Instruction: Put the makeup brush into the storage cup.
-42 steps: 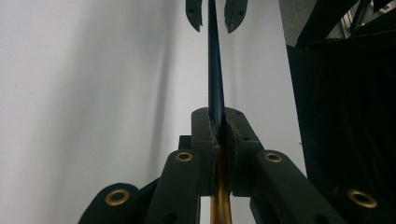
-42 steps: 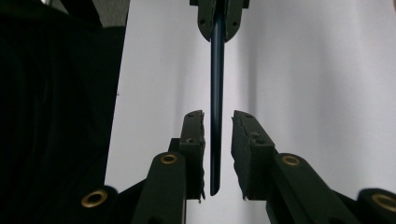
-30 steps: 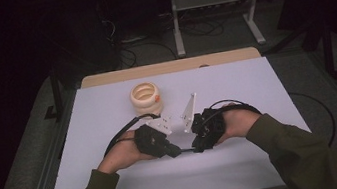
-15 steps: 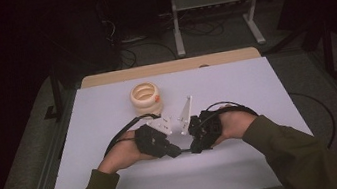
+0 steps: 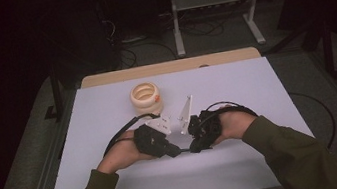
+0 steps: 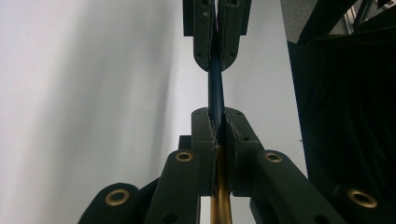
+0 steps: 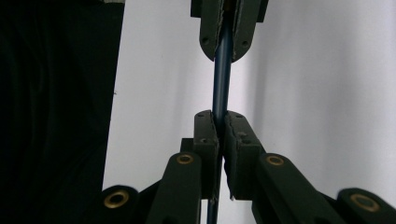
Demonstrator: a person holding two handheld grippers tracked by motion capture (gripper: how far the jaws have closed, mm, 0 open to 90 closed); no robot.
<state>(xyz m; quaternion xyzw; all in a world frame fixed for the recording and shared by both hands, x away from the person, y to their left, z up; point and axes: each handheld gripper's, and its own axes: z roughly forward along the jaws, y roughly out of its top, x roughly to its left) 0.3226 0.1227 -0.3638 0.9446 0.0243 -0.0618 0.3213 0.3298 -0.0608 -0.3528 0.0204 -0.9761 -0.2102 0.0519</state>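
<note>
Pen (image 6: 215, 88) clamped at each end by both hand-held grippers (image 5: 183, 149); tape roll (image 5: 146, 97) sits well apart behind.

A slim dark-blue pen (image 6: 215, 88) with a gold end stretches straight between the two sets of fingers (image 6: 204, 140), pinched at each end, its bare blue middle spanning the gap above the white desk (image 5: 236, 89).

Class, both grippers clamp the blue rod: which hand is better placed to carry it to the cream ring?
Probably left: the left gripper sits nearer the cream ring; the right gripper, jaws just closing on the blue rod, lies farther.
</note>
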